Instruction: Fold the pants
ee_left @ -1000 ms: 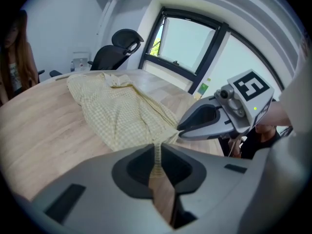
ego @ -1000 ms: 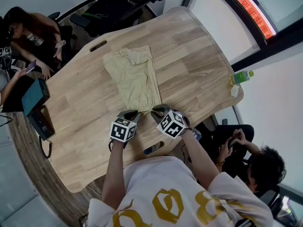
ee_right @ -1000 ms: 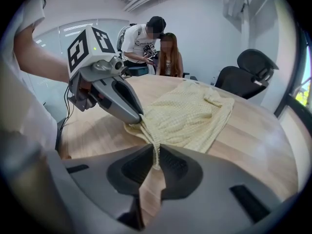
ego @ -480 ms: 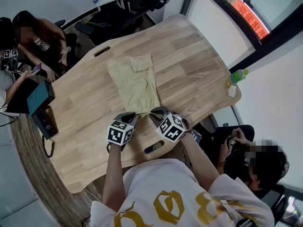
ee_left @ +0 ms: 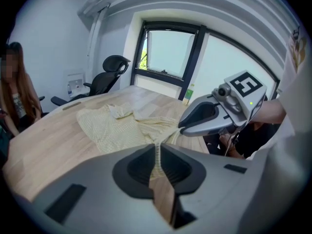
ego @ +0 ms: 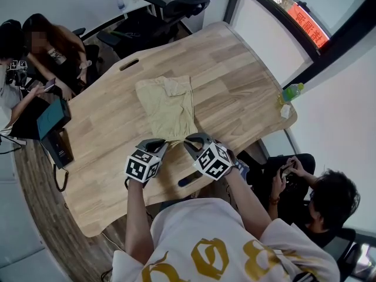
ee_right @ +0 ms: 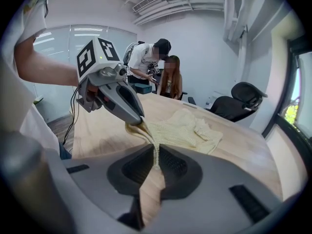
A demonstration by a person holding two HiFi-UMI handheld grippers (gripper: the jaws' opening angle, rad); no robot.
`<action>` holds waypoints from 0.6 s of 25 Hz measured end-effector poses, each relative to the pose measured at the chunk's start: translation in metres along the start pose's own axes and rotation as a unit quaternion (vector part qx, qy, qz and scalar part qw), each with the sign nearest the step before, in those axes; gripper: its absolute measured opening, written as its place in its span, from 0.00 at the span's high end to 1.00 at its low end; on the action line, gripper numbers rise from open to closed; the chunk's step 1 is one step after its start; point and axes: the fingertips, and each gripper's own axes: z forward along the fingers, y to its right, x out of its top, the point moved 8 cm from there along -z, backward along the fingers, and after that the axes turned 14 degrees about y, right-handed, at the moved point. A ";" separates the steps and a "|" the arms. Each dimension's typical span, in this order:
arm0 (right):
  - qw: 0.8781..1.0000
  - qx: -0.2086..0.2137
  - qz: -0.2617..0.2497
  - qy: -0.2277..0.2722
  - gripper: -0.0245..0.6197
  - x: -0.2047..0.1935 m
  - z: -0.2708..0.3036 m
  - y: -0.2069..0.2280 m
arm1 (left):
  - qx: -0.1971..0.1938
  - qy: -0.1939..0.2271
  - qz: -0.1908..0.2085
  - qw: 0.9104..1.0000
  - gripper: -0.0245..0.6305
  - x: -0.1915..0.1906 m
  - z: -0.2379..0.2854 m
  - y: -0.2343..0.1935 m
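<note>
Pale yellow pants (ego: 169, 106) lie lengthwise on the wooden table (ego: 235, 81), waist end far from me. My left gripper (ego: 158, 144) and right gripper (ego: 189, 140) stand side by side at the near end, each shut on a corner of the hem. In the left gripper view the cloth (ee_left: 117, 126) runs up into the shut left gripper (ee_left: 157, 152), with the right gripper's tip (ee_left: 183, 126) pinching the neighbouring corner. The right gripper view shows the pants (ee_right: 187, 126) drawn into the right gripper (ee_right: 156, 155), and the left gripper (ee_right: 139, 118) holding the hem above the table.
A green bottle (ego: 292, 91) stands at the table's right edge. A teal box (ego: 53, 116) and a black device (ego: 59, 151) sit at the left edge. People sit at the left and lower right. Office chairs (ego: 176, 4) stand beyond the far end.
Both grippers have risen together with the near hem of the pants, lifting that end off the table. The far part of the pants still lies flat.
</note>
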 end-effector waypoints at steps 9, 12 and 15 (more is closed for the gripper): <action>0.999 -0.014 -0.011 0.031 0.91 0.026 -0.020 -0.002 | -0.018 0.016 0.012 1.000 0.91 0.023 -0.022 0.009; 0.999 -0.014 -0.012 0.039 0.90 0.030 -0.026 -0.006 | -0.019 0.024 0.016 0.999 0.91 0.027 -0.028 0.012; 0.999 -0.015 -0.006 0.051 0.91 0.034 -0.033 -0.008 | -0.023 0.031 0.020 0.999 0.91 0.031 -0.034 0.016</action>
